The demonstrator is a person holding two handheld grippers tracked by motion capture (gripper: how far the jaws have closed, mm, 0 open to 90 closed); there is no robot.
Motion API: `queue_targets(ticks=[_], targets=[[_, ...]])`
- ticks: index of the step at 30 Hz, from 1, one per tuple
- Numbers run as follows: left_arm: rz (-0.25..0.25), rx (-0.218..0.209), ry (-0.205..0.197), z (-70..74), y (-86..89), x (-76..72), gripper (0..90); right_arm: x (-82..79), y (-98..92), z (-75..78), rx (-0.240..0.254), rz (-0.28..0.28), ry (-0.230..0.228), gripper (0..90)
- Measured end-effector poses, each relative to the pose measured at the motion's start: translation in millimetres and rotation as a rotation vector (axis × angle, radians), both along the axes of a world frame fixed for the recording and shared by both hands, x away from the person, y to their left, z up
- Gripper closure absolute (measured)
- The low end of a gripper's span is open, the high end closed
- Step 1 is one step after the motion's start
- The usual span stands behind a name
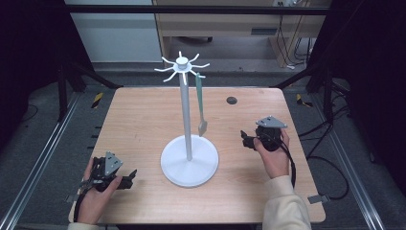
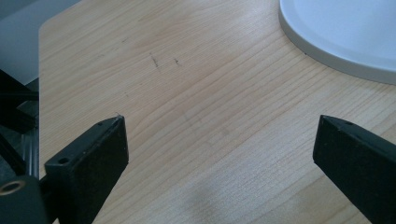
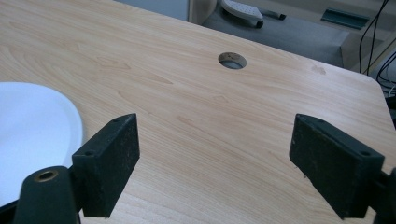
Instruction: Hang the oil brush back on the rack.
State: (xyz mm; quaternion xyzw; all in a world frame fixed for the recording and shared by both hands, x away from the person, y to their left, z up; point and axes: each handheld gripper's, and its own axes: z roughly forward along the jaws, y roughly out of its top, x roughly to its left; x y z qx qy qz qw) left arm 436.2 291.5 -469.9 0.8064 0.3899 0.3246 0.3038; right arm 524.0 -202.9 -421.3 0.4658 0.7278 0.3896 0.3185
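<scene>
A tall white metal hook stand [image 1: 186,115] with a round base rises upright at the middle of the light wooden table [image 1: 143,120], its pole vertical and its crown of curved hooks fanning outward at the top. From one hook on its right side hangs a pale green long-handled spatula [image 1: 200,103], long axis straight up and down, blade end pointing at the table just above the base and clear of the pole.

Down at the near left corner, the left gripper [image 1: 128,179] lies low over the wood, held in the person's hand and aimed right toward the stand's base, jaws spread wide with nothing between them. Over on the right, the right gripper [image 1: 245,139] sits in the other hand, wrist angled inward, pointing left at the stand, jaws likewise parted and empty. A small round cable hole [image 1: 231,100] sits in the far table.
</scene>
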Motion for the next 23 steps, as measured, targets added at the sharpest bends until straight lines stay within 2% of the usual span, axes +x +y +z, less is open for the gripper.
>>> queue_targets(ticks=[2,5,7,10,12,18,23], targets=[[0.0,0.001,0.001,0.0,-0.1,0.0,2.9,0.6,-0.7,-3.0,0.0,-0.003,0.003,16.4],[-0.001,0.002,0.002,0.0,-0.4,0.0,2.9,4.4,-2.9,-15.4,-0.002,-0.006,0.041,16.3],[-0.001,0.001,0.002,-0.1,-0.4,0.1,2.9,4.9,-2.7,-18.3,-0.005,-0.009,0.046,16.4],[-0.001,0.002,0.003,-0.2,-0.5,0.1,2.9,7.2,-2.1,-28.2,0.032,0.012,0.062,16.4],[-0.001,0.002,0.004,-0.1,-0.6,0.0,2.9,8.1,0.6,-33.1,0.031,0.017,0.073,16.4],[0.001,0.002,0.002,0.0,-0.3,0.1,2.9,10.5,5.1,-42.4,0.01,0.038,0.126,16.4],[0.001,0.003,0.002,-0.1,-0.3,0.1,2.9,11.5,5.4,-44.4,0.001,0.043,0.14,16.2]])
